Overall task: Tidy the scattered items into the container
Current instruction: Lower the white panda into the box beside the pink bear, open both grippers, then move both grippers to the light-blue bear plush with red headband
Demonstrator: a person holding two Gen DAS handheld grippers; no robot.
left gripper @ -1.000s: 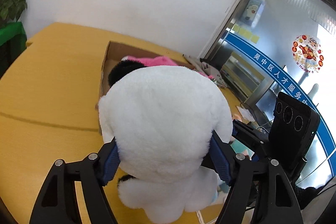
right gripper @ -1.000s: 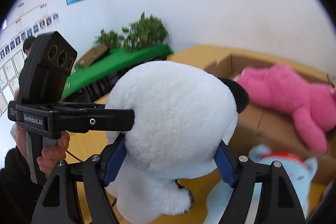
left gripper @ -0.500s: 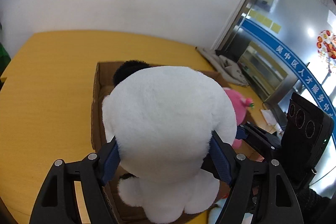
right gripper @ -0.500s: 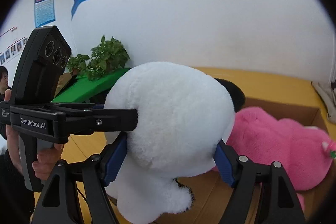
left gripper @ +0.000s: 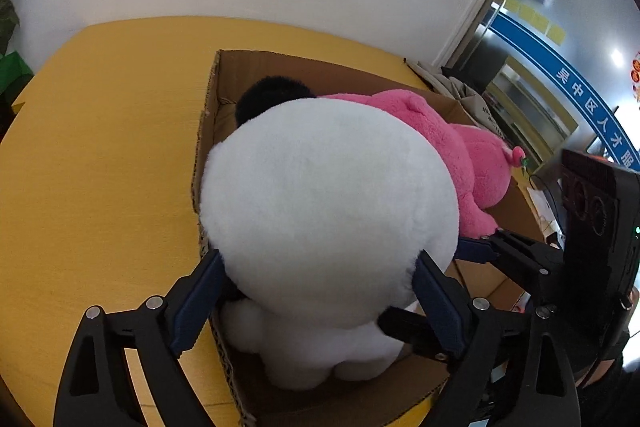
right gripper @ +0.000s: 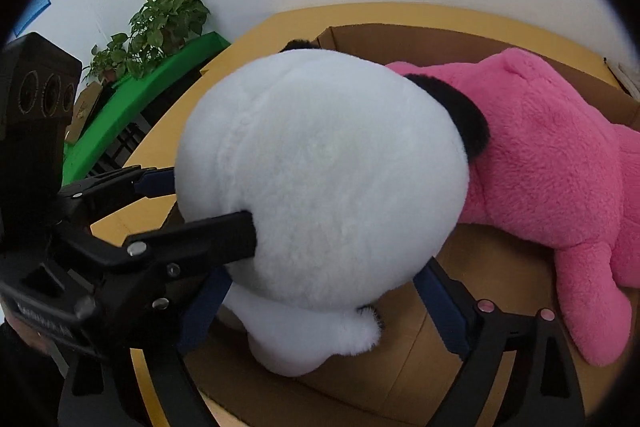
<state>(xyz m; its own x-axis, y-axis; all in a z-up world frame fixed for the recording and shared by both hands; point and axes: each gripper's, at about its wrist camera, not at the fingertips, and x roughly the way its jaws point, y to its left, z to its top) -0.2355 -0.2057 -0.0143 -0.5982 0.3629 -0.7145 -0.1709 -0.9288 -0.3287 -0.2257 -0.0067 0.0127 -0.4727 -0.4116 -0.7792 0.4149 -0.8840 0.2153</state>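
A big white plush toy with black ears (left gripper: pixel 328 195) (right gripper: pixel 320 179) fills both views. My left gripper (left gripper: pixel 316 287) and my right gripper (right gripper: pixel 324 291) are both shut on its round head, from two sides. The toy hangs inside the open cardboard box (left gripper: pixel 224 75) (right gripper: pixel 400 39), its white body low between the walls. A pink plush toy (left gripper: pixel 460 147) (right gripper: pixel 560 167) lies in the box beside it. The right gripper's fingers (left gripper: pixel 476 247) show in the left wrist view; the left gripper's fingers (right gripper: pixel 208 231) show in the right wrist view.
The box stands on a yellow table (left gripper: pixel 100 147). A white wall is behind it. A green shelf with potted plants (right gripper: pixel 160 23) is at the left. A glass door (left gripper: pixel 560 47) and grey cloth (left gripper: pixel 460 87) are at the right.
Both grippers have carried the white toy forward over the box and lowered it inside, beside the pink toy. The grip on its head is unchanged.
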